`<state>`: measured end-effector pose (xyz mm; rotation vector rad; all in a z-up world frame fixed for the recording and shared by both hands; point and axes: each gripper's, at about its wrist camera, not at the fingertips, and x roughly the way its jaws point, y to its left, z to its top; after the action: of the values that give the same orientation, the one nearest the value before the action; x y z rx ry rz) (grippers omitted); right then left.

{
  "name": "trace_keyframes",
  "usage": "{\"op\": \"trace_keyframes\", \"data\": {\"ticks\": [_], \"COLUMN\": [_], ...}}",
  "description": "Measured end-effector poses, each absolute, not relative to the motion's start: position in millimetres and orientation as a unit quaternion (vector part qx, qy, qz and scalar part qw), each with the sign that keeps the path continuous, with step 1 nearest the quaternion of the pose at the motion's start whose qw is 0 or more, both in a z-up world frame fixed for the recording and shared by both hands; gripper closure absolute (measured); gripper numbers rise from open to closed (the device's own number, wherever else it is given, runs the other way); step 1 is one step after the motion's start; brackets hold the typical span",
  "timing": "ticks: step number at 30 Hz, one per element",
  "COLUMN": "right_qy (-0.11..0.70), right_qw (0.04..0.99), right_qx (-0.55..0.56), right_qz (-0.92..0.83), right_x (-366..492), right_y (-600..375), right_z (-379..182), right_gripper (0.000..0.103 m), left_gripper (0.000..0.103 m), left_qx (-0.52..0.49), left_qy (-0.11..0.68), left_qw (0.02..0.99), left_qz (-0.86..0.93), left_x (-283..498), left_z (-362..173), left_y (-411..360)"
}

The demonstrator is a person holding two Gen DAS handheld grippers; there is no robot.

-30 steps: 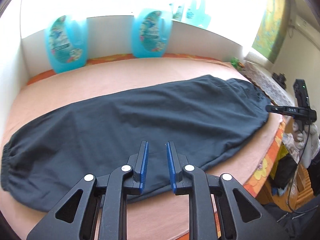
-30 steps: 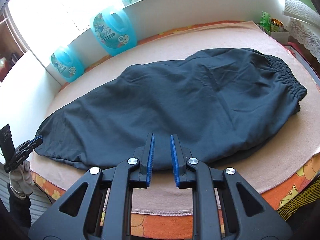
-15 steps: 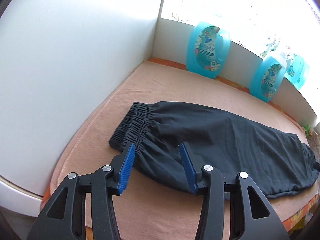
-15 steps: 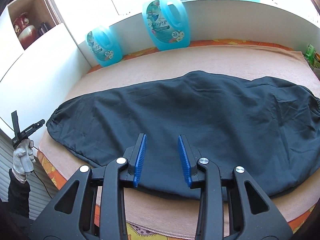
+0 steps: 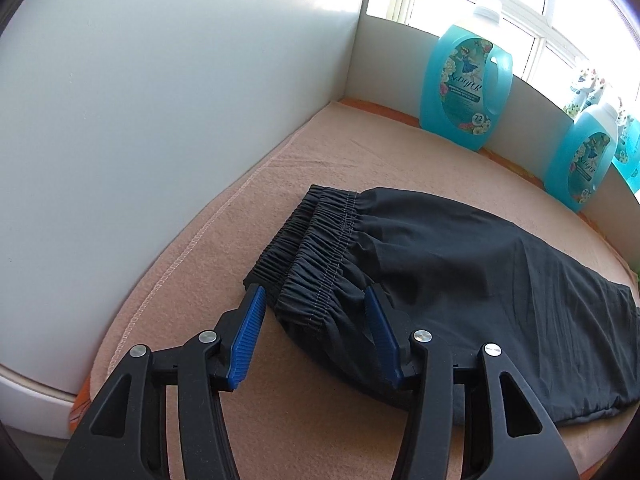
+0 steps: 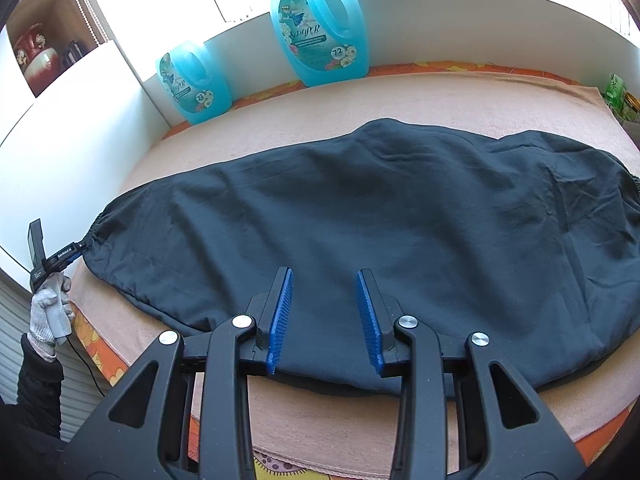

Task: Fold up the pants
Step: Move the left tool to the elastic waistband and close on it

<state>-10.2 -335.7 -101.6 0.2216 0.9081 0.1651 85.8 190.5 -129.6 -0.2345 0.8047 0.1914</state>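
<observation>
Left wrist view: the left gripper (image 5: 314, 310) sits low in the frame, its jaws spread after just opening, straddling the near corner of the gathered elastic cuffs (image 5: 316, 248) of the dark pants (image 5: 480, 276); the blue pads do not press on the cloth. The pants lie on a peach blanket (image 5: 312, 152), running toward the right edge. Two blue detergent bottles (image 5: 466, 80) stand at upper right.

Right wrist view: the right gripper (image 6: 324, 280) is spread over the pants' near edge at lower centre, pinching nothing. A gloved hand (image 6: 48, 312) appears at the left edge.
</observation>
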Motion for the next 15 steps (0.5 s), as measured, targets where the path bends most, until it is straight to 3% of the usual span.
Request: {"op": "trace_keyframes", "data": {"ticks": [5,15], "right_qy": [0.442,0.445], "right_qw": [0.886,0.883], "right_qx": [0.116,0.132], "right_qz": [0.077,0.072], "right_x": [-9.6,-7.4], "right_y": [-340.9,-348.0], "right_z": [-106.8,-116.0], "right_gripper": [0.068,0.068], "left_gripper": [0.076,0.077], "left_qx": [-0.089,-0.087], "left_qy": [0.379,0.388], "left_qw": [0.915,0.914], "left_qz": [0.102,0.085], "left_x": [81.5,88.2], "left_z": [-125.8,-123.7], "left_y": [181.3,175.2]}}
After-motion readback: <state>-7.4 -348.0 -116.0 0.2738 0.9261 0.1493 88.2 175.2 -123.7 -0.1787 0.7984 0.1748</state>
